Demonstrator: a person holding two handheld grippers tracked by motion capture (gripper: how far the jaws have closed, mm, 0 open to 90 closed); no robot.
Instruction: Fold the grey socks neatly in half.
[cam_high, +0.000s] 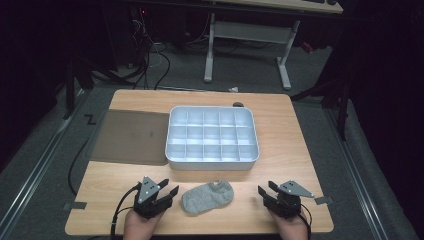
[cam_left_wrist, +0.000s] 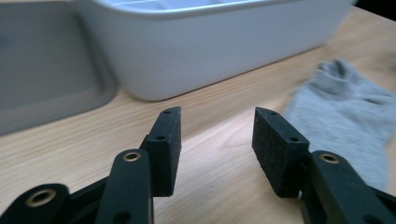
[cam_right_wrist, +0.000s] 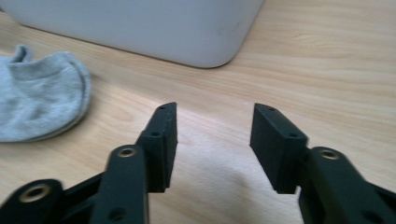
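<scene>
While the grey sock (cam_high: 208, 196) lies flat on the bench (cam_high: 300, 150), the left gripper (cam_high: 167, 192) and right gripper (cam_high: 265, 190) flank it, both released and empty.

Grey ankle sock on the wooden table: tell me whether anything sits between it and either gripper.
Nothing visible does. The grey ankle sock lies flat between the left gripper and right gripper, with bare wooden table on both sides; both jaws stand open.

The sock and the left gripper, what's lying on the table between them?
Nothing: in the high view, bare wood separates the open left gripper from the grey sock.
</scene>
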